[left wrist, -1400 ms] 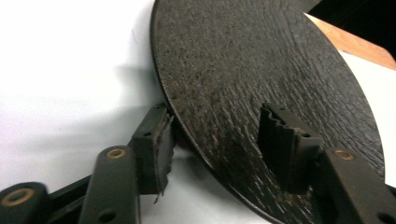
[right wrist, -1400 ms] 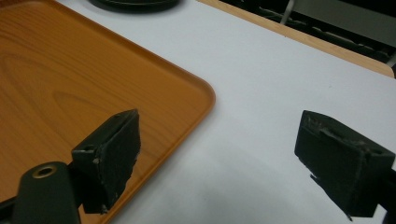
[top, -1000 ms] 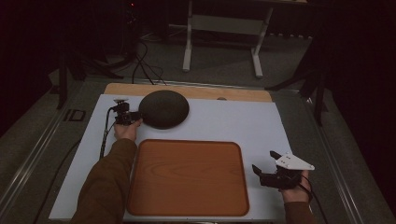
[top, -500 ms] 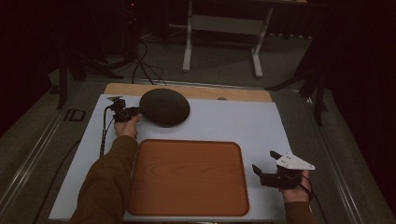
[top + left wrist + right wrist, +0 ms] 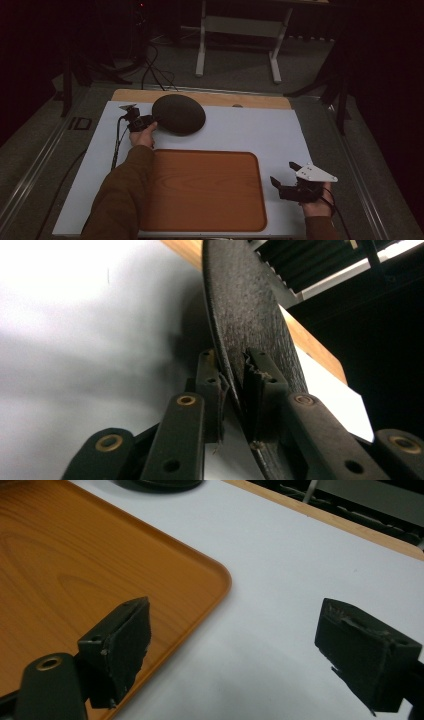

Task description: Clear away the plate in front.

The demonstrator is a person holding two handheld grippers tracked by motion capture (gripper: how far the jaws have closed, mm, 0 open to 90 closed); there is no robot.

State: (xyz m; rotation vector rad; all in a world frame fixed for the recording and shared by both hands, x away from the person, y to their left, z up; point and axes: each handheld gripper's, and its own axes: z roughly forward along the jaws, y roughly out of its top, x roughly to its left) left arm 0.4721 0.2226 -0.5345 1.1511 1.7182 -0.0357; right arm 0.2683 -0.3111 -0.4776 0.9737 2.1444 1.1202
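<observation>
1. A white worktop (image 5: 240, 132) with a strip of bare wood along its far edge sits in a dim room, seen from above.
2. A dark, round, rough-textured plate (image 5: 178, 113) is at the far left of the worktop, just beyond the tray's far left corner.
3. The left hand-held gripper (image 5: 145, 121) reaches the plate's left rim, held by a hand with a brown sleeve.
4. In the left gripper view, the two black jaws are clamped on the rim of the plate (image 5: 250, 330), one pad on each face. There the plate looks tilted up from the white surface, its lower edge near the worktop.
5. A large orange wood-grain tray (image 5: 202, 190) with rounded corners lies flat on the near middle of the worktop.
6. The right hand-held gripper (image 5: 284, 181) is just right of the tray's near right side, well apart from the plate, with a grey three-cornered plate on top.
7. In the right gripper view its jaws stand wide apart and hold nothing; one is over the tray's corner (image 5: 220, 580), the other over bare white worktop.
</observation>
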